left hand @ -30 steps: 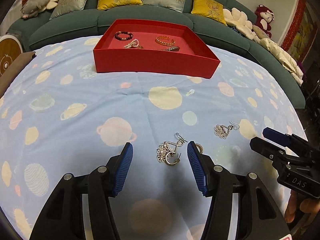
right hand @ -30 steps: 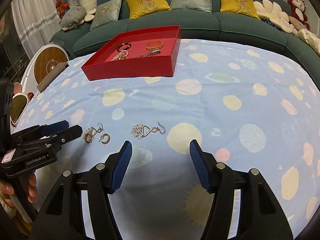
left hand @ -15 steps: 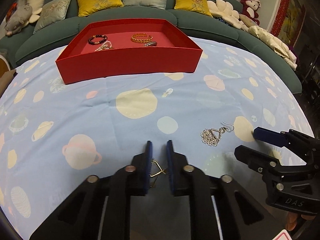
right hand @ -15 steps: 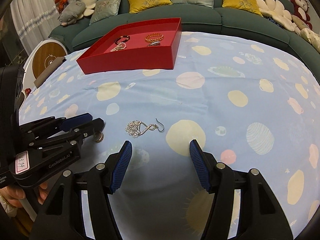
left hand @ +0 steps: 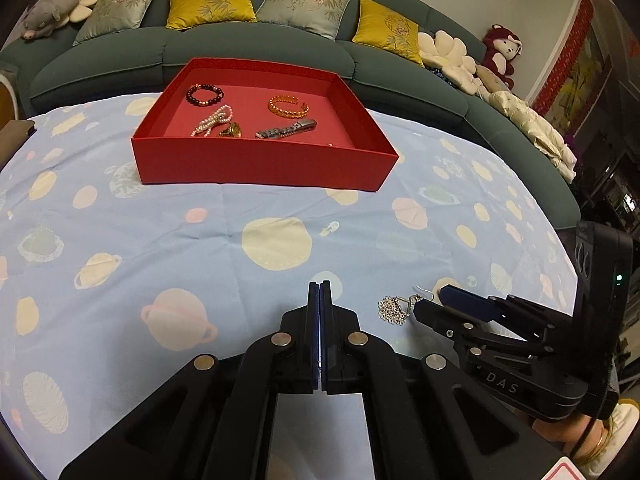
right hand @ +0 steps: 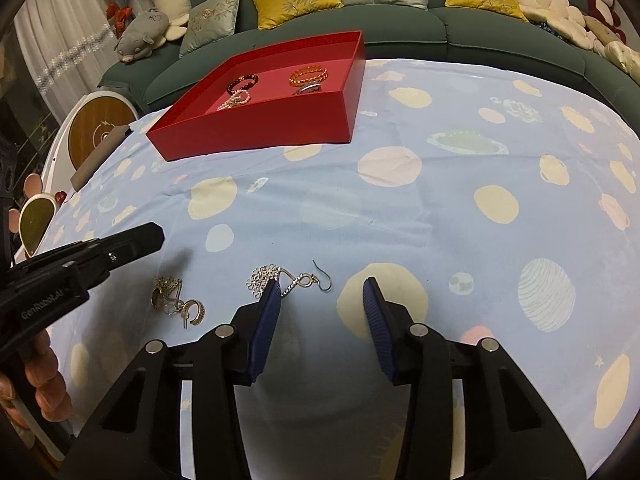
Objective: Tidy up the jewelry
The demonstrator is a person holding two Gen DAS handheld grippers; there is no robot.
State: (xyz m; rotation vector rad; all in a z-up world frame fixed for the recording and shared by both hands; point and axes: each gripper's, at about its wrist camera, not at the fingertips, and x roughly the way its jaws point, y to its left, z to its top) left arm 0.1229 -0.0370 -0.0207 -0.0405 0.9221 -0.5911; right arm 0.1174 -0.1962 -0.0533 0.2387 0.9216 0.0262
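On the planet-print tabletop (right hand: pixel 440 216), before a green sofa (left hand: pixel 256 52), left gripper (left hand: pixel 320 292) fingers together; right gripper (right hand: pixel 320 300) fingers apart.

Matt red card tray (left hand: pixel 260 164), glinting metal earring (right hand: pixel 280 278), smooth printed cloth (right hand: pixel 440 216).

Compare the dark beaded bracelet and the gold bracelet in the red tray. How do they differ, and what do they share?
The dark beaded bracelet is a closed ring of round dark beads. The gold bracelet is a braided-looking band that seems open on its far side. The dark beaded bracelet lies near the tray's back left, and the gold bracelet is to its right. Both lie flat inside the red tray.
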